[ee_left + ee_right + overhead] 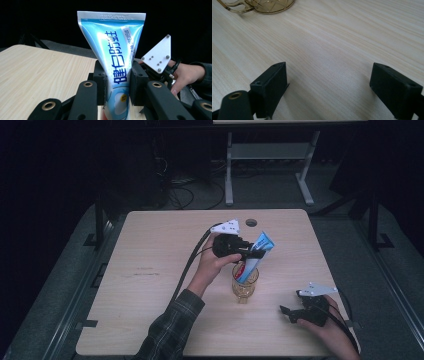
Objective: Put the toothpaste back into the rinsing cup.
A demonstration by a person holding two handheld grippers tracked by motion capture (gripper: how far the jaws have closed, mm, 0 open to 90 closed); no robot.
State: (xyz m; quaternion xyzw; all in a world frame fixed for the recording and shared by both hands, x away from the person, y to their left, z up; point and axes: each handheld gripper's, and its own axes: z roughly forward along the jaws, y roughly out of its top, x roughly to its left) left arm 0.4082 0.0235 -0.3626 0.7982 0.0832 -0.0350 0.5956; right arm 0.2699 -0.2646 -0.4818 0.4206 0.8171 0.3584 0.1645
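Note:
A blue and white toothpaste tube [256, 254] stands tilted in an amber glass mug [245, 285] near the table's middle. My left gripper [252, 254] is shut on the tube's middle, crimped end up. In the left gripper view the tube [115, 47] rises between the two black pads [137, 82]. My right gripper [290, 312] rests open low over the table at the front right, nothing between its fingers [272, 85]. The mug's base and handle [262, 6] show at the top left of the right gripper view.
The light wooden table [150, 270] has a round cable hole [251, 222] near its far edge. A desk frame [270, 165] and cables stand on the dark floor behind. The other hand and grey plate [158, 56] appear beyond the tube.

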